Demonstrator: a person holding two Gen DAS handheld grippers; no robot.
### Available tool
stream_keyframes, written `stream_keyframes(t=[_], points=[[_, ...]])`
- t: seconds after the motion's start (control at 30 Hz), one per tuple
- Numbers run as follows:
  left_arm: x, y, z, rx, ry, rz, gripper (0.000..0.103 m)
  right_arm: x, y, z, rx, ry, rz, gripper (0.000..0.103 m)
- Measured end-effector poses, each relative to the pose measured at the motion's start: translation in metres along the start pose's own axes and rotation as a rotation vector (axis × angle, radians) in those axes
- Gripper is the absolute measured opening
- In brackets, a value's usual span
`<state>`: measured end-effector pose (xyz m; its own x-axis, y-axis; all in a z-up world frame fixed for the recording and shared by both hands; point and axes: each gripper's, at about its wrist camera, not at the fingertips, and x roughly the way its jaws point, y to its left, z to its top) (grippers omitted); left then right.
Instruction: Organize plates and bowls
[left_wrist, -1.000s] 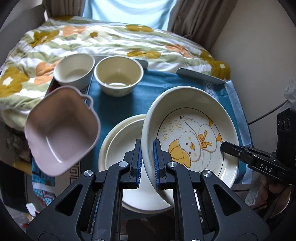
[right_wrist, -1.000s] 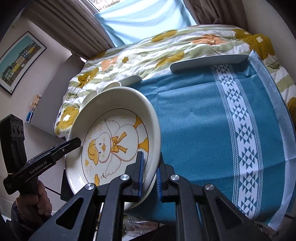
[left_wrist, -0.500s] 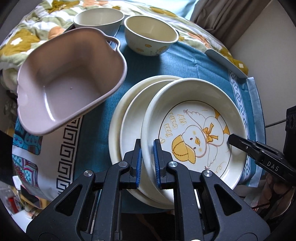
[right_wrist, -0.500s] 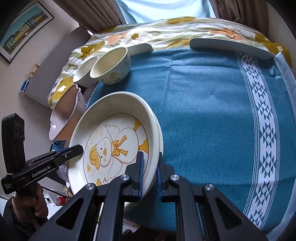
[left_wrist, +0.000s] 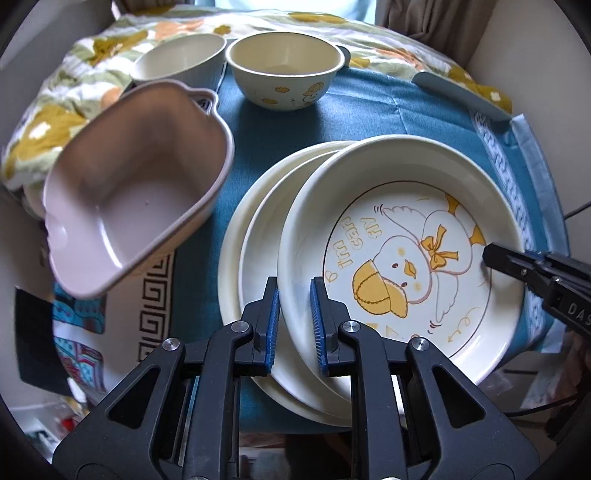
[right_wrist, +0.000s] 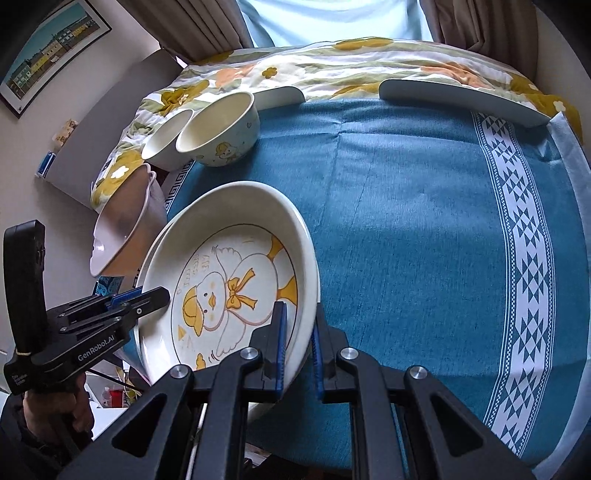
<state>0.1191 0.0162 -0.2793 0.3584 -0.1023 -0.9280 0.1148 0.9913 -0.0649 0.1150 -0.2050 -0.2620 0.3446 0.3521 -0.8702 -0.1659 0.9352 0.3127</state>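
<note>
A cream duck-print plate rests tilted on a stack of two plain cream plates on the blue cloth. My left gripper straddles the duck plate's near-left rim with its jaws slightly apart, no longer clamped. My right gripper straddles the duck plate at its right rim, jaws slightly apart too. The right gripper's fingertips reach over the plate's right edge. A pink handled bowl sits tilted at the left. Two cream bowls stand at the back.
The blue tablecloth has a white patterned band on the right. A floral quilt lies behind the table. Two grey-white flat pieces lie at the table's far edge. The table's front edge is just under both grippers.
The duck plate came down from a steep tilt onto the plate stack. Both grippers' jaws have widened from a tight clamp on its rim.
</note>
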Motion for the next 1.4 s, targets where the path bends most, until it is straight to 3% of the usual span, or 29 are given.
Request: stream_keyframes(t=[0.27,0.7,1.0,1.4], points=[[-0.003,-0.016,0.001,0.120,-0.010,0.149,0.016,0.002,0.001,-0.002,0.021,-0.003,0.012,0.011],[-0.007,-0.019,0.000,0.143,-0.026,0.206,0.016,0.006,0.007,0.000,-0.005,0.000,-0.009,0.011],[-0.009,-0.015,0.001,0.121,-0.020,0.182,0.016,0.009,0.012,0.000,-0.041,-0.003,-0.043,0.011],[-0.011,-0.018,-0.001,0.128,-0.004,0.205,0.016,0.012,0.021,0.000,-0.118,-0.003,-0.110,0.011]])
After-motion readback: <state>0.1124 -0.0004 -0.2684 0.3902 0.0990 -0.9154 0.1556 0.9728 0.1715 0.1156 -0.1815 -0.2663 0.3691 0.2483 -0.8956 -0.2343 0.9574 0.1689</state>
